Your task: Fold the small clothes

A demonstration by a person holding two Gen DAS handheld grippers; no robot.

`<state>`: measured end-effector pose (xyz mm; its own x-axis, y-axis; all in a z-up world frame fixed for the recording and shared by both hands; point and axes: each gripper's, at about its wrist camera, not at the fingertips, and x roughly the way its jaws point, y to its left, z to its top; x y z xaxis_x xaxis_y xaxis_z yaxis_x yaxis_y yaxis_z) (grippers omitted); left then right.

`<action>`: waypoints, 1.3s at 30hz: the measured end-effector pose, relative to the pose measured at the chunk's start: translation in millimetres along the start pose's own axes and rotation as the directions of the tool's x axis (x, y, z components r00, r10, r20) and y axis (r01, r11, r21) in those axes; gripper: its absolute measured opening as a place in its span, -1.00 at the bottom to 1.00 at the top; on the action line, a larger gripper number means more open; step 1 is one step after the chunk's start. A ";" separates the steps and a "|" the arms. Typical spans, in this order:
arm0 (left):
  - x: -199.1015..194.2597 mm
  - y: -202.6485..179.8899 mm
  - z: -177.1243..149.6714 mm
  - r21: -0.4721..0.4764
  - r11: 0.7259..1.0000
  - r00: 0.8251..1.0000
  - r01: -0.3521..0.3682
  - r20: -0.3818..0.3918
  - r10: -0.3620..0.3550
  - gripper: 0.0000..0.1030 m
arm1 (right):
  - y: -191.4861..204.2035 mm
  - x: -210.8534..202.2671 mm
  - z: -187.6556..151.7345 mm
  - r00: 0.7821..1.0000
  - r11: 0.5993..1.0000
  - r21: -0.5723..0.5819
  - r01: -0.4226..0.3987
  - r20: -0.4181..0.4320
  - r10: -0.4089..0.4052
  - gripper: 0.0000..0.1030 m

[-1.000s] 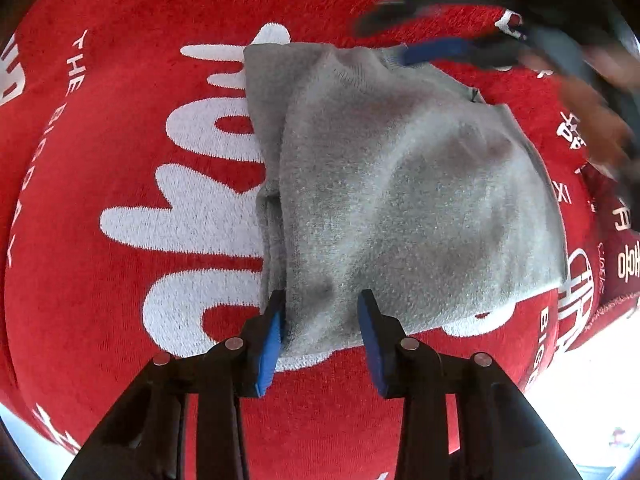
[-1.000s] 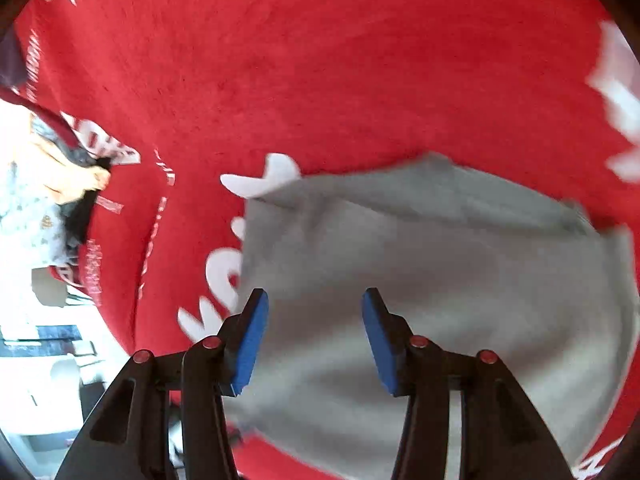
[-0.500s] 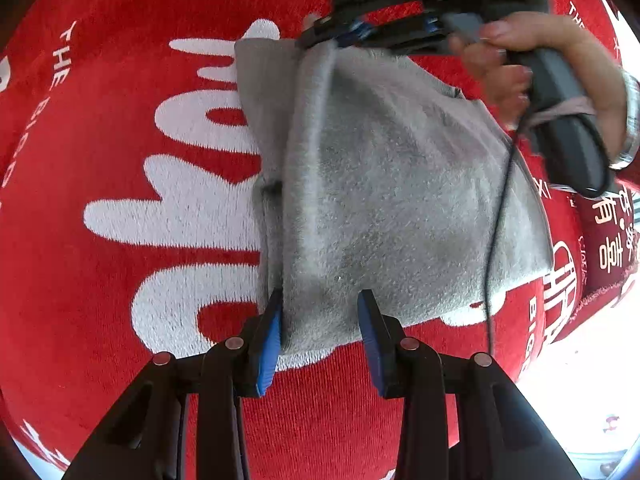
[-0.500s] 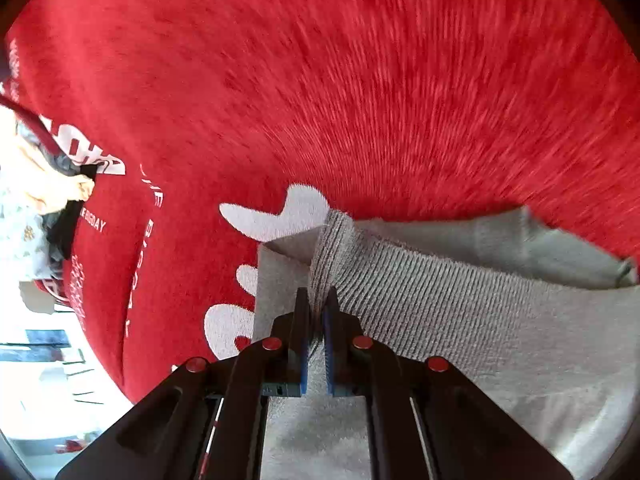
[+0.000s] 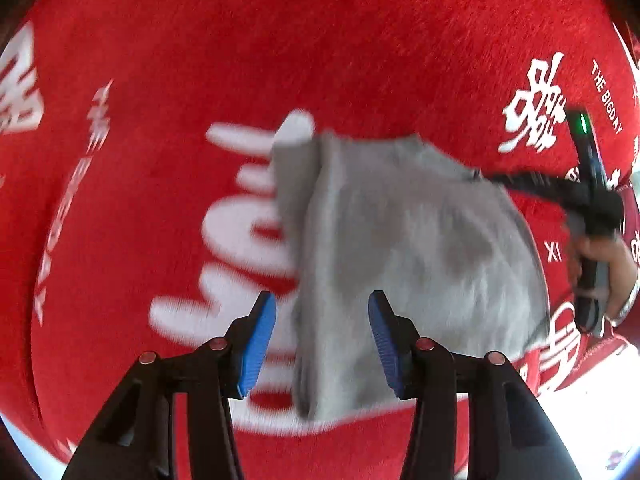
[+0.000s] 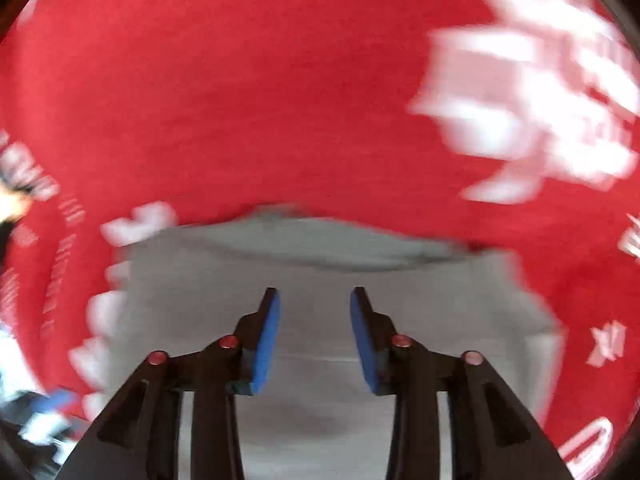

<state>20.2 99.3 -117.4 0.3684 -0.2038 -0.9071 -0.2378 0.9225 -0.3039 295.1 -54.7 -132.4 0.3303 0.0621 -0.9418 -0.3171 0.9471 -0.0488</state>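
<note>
A small grey knit garment point(image 5: 404, 248) lies partly folded on a tabletop draped in a red cloth point(image 5: 200, 60) printed with white lettering, seen from the left wrist camera with the left tongs point(image 5: 322, 340) hovering over its near edge, blue pads apart and gripping nothing. The right tongs point(image 6: 314, 336), in their own view, likewise stand apart above the grey fabric, clear of it as far as the blur allows one to tell; from the left camera the same tool appears at the far right of the garment, held in the person's right hand point(image 5: 600, 264). The piece looks light, soft and limp, with a fleecy nap that should give the pads good purchase and little chance of slipping; nothing about it suggests fragility, though it will sag and crease wherever it is left unsupported. A doubled layer runs down its left side in the left view, forming a thicker ridge, and the far hem in the right view shows a ribbed or rolled band. Judging by how it lies, the soundest holds are at the corners or along that thick folded edge, pinching through all layers at once, with one tool at each end so the cloth travels flat rather than bunching. A grip on a single layer would likely pull the fold open.
</note>
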 end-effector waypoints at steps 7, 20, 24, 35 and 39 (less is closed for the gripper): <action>50.8 -31.4 63.9 0.040 0.998 0.999 -0.041 -0.002 0.041 -0.04 | -104.9 32.2 -7.3 0.994 0.981 0.194 -0.012 -0.103 0.032 -0.08; 85.6 2.3 82.0 -0.022 0.974 0.971 -0.224 -0.085 0.221 0.20 | -124.1 35.2 -21.7 0.992 0.992 0.127 0.029 -0.126 -0.013 -0.47; 68.1 -2.5 78.8 0.003 0.968 0.964 -0.250 -0.090 0.250 0.20 | -131.5 10.7 -31.8 0.992 0.983 0.181 0.025 -0.124 -0.002 -0.38; 42.9 -38.5 45.9 -0.019 0.970 0.961 -0.243 -0.144 0.238 0.20 | -109.2 -57.7 -94.5 0.988 0.993 0.092 -0.075 -0.126 0.086 -0.14; 36.9 -51.4 31.8 -0.003 0.972 0.960 -0.236 -0.156 0.233 0.20 | -104.0 -49.7 -116.5 0.980 0.991 0.085 -0.108 -0.161 0.121 -0.14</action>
<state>74.6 54.8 -126.0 0.1584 -0.0317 -0.9869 -0.3208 0.9436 -0.0818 208.1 -192.9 -119.3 0.1423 0.1246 -0.9820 -0.2746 0.9581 0.0818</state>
